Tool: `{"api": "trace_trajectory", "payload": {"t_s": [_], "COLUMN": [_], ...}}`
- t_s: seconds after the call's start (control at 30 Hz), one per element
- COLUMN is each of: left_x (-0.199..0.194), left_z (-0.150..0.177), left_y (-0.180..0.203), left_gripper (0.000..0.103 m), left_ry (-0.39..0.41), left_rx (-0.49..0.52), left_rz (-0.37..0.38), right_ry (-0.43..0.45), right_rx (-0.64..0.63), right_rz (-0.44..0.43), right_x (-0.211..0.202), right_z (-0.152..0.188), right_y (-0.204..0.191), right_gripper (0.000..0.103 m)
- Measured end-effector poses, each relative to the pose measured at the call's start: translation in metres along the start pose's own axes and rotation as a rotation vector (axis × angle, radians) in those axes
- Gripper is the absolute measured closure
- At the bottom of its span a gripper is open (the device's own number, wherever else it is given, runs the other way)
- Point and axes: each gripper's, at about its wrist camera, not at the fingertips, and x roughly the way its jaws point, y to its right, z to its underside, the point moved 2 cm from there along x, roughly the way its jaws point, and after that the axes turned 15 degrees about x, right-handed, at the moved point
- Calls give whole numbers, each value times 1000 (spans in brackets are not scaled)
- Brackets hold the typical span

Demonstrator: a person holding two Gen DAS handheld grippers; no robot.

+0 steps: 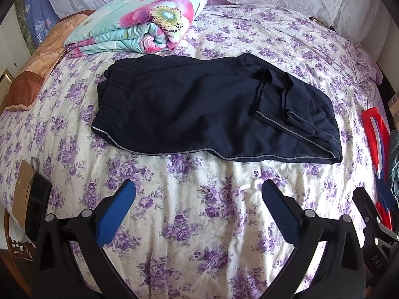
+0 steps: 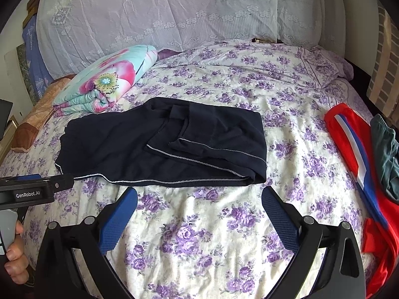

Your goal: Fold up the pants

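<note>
- Dark pants (image 1: 212,109) lying across the middle of the bed, waistband toward the left, legs already doubled back on top with the cuffs loose and a little askew.
- Left tongs (image 1: 199,194) spread wide, holding nothing, hovering over bare bedspread just short of the near edge of the pants.
- Right tongs (image 2: 199,199) likewise spread wide and holding nothing, near the folded right end.
- Likely trouble: pinching only the top layer at the doubled end, so the lower layers drag and the fold slides open.
- Also possible: catching the soft bedspread (image 1: 199,224) along with the cloth, since it wrinkles right under the near edge.
- Loose cuffs likely to slip sideways on the next fold, leaving an uneven stack.
- Bed soft and rumpled, purple flower print; a folded quilt (image 1: 139,22) close behind the waistband, perhaps in the way of a fold in that direction.
- Red clothes (image 2: 354,149) heaped at the right edge, well apart from the pants; lace-covered headboard (image 2: 162,12) behind.
</note>
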Motion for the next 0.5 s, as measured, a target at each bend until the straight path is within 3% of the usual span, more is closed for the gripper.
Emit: {"api": "trace_trajectory", "payload": {"t_s": [0.5], "left_x": [6], "left_z": [-4], "left_y": [0], "left_gripper": [4], "left_ry": [1], "left_rx": [-10], "left_rz": [16], "right_ry": [-13], "right_rx": [7], "right_rz": [7], "right_x": [5], "right_z": [-1], "right_y": [2], "right_gripper": [3]}}
